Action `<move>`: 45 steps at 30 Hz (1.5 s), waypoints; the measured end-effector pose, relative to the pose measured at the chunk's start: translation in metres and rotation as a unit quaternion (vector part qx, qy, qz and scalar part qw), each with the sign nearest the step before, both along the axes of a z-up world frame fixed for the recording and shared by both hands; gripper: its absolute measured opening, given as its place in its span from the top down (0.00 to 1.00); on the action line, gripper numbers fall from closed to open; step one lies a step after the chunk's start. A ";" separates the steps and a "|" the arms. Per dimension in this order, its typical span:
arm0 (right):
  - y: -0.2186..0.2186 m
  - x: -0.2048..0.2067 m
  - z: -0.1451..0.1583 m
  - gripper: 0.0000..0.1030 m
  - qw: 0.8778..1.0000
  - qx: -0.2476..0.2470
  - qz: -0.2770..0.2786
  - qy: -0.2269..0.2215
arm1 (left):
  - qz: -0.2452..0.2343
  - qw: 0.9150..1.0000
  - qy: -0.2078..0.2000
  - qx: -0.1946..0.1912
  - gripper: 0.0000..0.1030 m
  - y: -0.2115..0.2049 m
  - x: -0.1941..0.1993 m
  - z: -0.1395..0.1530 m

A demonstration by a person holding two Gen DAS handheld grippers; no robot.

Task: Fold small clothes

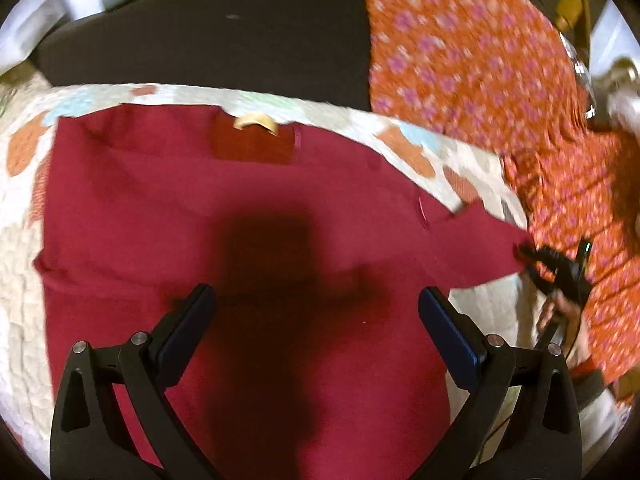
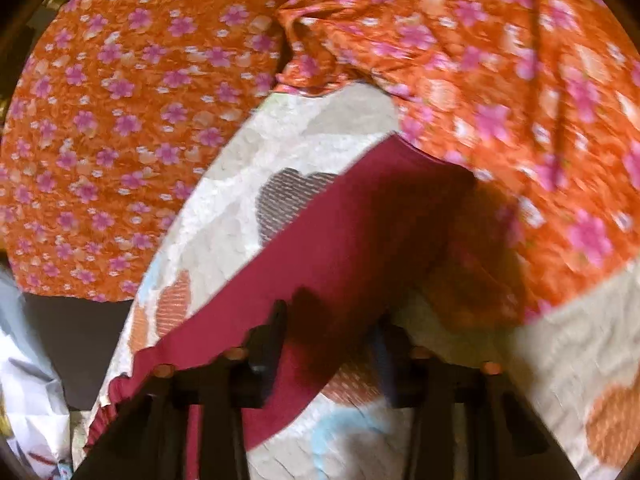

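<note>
A dark red small garment lies spread flat on a white quilt with orange and blue patches. It has a label patch at its neck edge. My left gripper is open and empty, held above the garment's middle. My right gripper is open, its jaws standing either side of the garment's right sleeve. It also shows in the left wrist view at the sleeve's tip. The right wrist view is blurred.
An orange cloth with pink flowers lies over the quilt's far and right sides. A dark surface lies beyond the quilt. White paper or cloth sits at the left.
</note>
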State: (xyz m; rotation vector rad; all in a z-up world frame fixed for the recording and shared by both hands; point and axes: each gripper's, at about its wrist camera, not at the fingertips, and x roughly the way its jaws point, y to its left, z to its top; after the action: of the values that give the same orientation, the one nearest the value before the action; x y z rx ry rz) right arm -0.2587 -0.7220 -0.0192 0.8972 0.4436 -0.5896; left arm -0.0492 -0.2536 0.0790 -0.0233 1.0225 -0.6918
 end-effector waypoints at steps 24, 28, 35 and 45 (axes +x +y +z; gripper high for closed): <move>0.342 0.163 0.043 0.81 0.861 -0.222 0.456 0.045 | 0.139 0.985 0.063 -0.080 0.01 0.080 0.057 -0.003; 0.326 0.143 0.055 0.71 0.867 -0.205 0.453 0.030 | 0.132 0.986 0.063 -0.075 0.01 0.074 0.056 -0.007; 0.289 0.110 0.067 0.69 0.889 -0.174 0.422 0.024 | 0.123 0.986 0.093 -0.068 0.01 0.064 0.055 -0.024; 0.250 0.074 0.055 0.65 0.918 -0.115 0.378 0.007 | 0.075 0.987 0.116 -0.079 0.21 0.035 0.049 -0.050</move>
State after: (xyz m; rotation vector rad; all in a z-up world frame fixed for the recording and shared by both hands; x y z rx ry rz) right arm -0.1851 -0.4722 0.0362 0.4347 0.6714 0.0683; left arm 0.0002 -0.2190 0.0292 -0.3227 1.1735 -0.6404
